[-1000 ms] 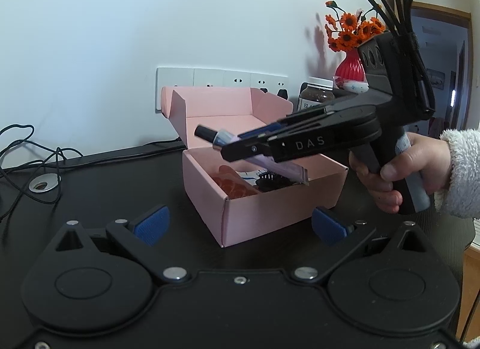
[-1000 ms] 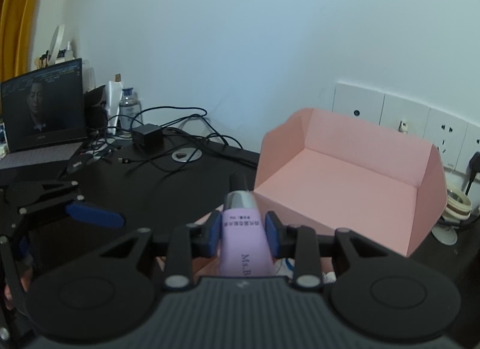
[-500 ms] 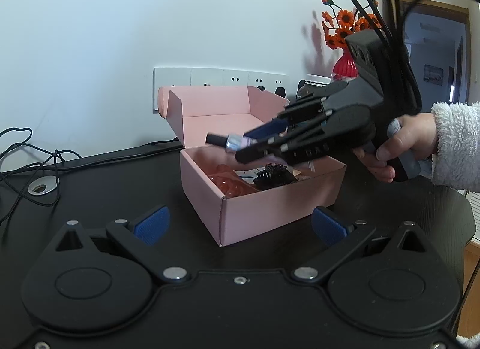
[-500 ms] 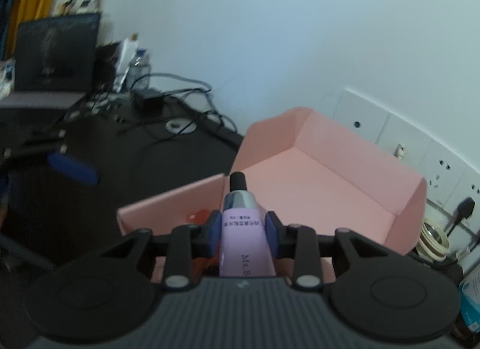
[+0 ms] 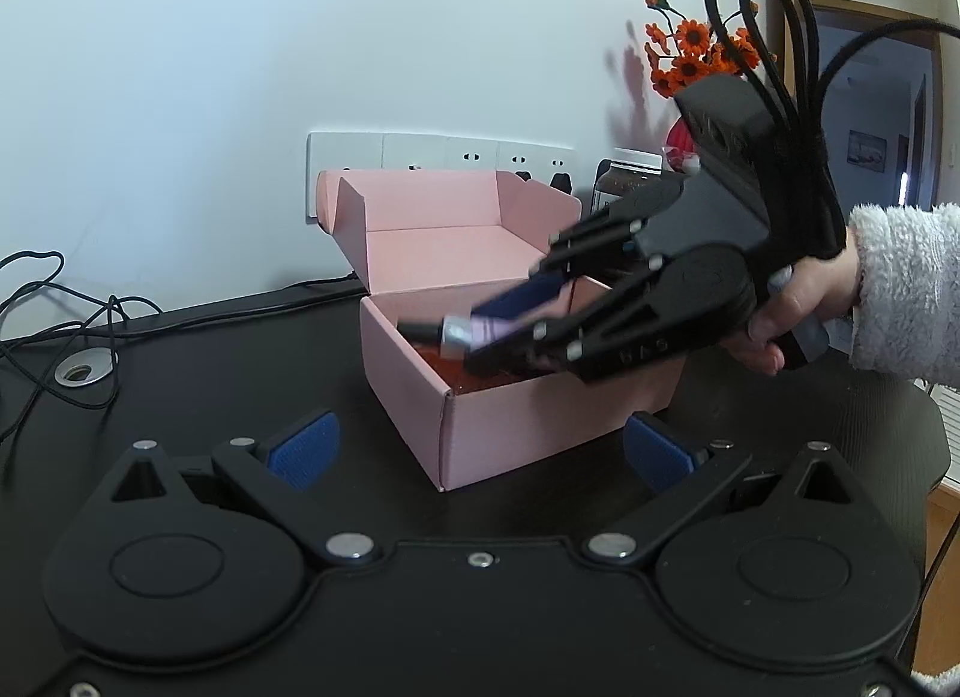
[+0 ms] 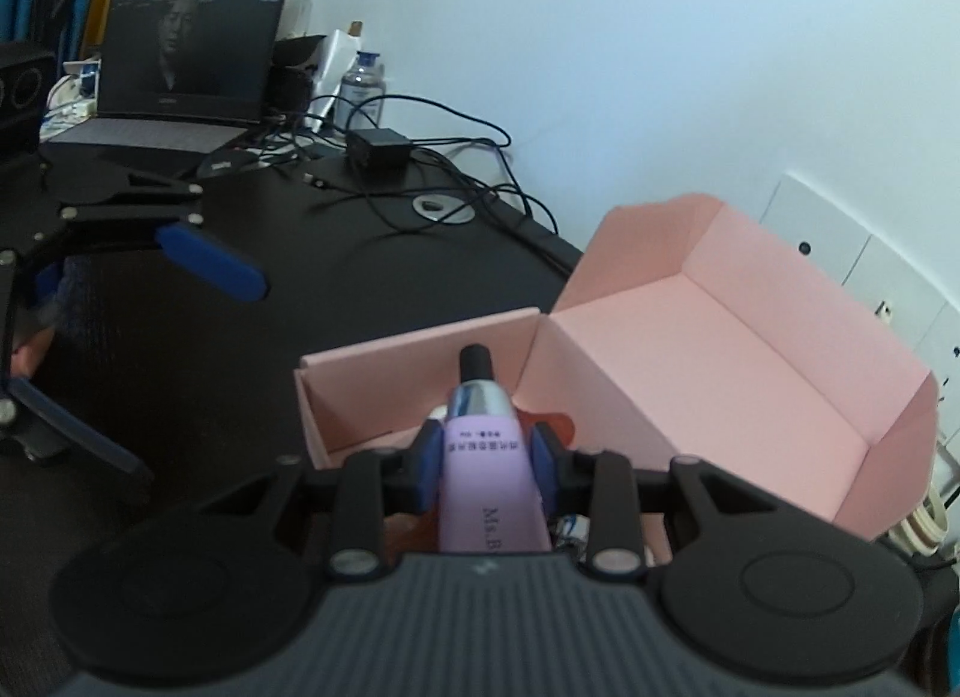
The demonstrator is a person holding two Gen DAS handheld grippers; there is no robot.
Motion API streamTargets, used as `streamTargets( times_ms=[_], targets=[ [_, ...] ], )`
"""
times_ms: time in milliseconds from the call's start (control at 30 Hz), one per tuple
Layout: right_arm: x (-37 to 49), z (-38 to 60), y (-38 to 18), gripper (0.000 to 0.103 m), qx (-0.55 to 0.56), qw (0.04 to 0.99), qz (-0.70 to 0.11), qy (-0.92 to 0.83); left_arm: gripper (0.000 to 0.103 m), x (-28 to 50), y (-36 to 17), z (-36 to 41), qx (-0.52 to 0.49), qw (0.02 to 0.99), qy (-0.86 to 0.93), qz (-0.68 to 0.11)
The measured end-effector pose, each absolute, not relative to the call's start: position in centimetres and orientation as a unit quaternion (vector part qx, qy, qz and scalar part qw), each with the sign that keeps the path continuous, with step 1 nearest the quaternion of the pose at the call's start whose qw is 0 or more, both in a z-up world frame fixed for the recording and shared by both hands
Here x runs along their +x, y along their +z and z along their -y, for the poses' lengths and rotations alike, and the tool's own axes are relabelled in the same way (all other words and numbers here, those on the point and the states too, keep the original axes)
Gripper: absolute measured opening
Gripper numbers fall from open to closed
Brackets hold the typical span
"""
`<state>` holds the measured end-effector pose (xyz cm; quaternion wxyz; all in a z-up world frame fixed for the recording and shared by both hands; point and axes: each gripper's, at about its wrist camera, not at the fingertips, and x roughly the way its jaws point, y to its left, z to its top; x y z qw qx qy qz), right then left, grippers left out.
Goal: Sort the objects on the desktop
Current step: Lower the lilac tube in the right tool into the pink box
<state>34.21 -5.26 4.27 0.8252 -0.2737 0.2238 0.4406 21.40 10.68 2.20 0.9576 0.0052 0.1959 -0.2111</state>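
Closest in on the right wrist view, the right gripper (image 6: 483,457) has its two blue pads pinching a lilac tube (image 6: 489,481) from both sides (there's "Ms.B" printed on it, plus some smaller text too tiny to read). The tube's silver collar and black cap poke out forward, hanging over the open pink box (image 6: 420,361), with the cap tilted down toward the inside. Something orange-red sits in the bottom of the box, just past the tube.

From the left wrist view, the left gripper (image 5: 480,448) hangs over the black desk (image 5: 210,373) with its blue fingers (image 5: 303,448) spread wide and nothing between them, the near corner of the box just ahead. A hand (image 5: 798,307) in a fluffy white sleeve holds the right gripper's handle.

Further back, the box's lid stands upright near the white wall sockets (image 5: 444,151). Loose cables (image 6: 420,157) and a black power adapter (image 6: 378,148) lie on the desk, then a laptop (image 6: 180,67) at the far end. On the other side there's a red vase with orange flowers (image 5: 690,49).
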Motion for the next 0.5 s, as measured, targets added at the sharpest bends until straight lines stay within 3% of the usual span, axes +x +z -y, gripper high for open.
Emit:
streamTargets(
  times_ms=[200, 500],
  targets=[
    [35.9, 5.8, 6.4, 0.031, -0.301, 0.827, -0.209, 0.425, 0.103, 21.4, 2.2, -10.8, -0.001, 0.957, -0.211, -0.199],
    [37.6, 6.2, 5.3, 0.031, -0.348, 0.791, -0.220, 0.451, 0.103, 21.7, 2.1, -11.2, -0.016, 0.955, -0.213, -0.207]
  ],
)
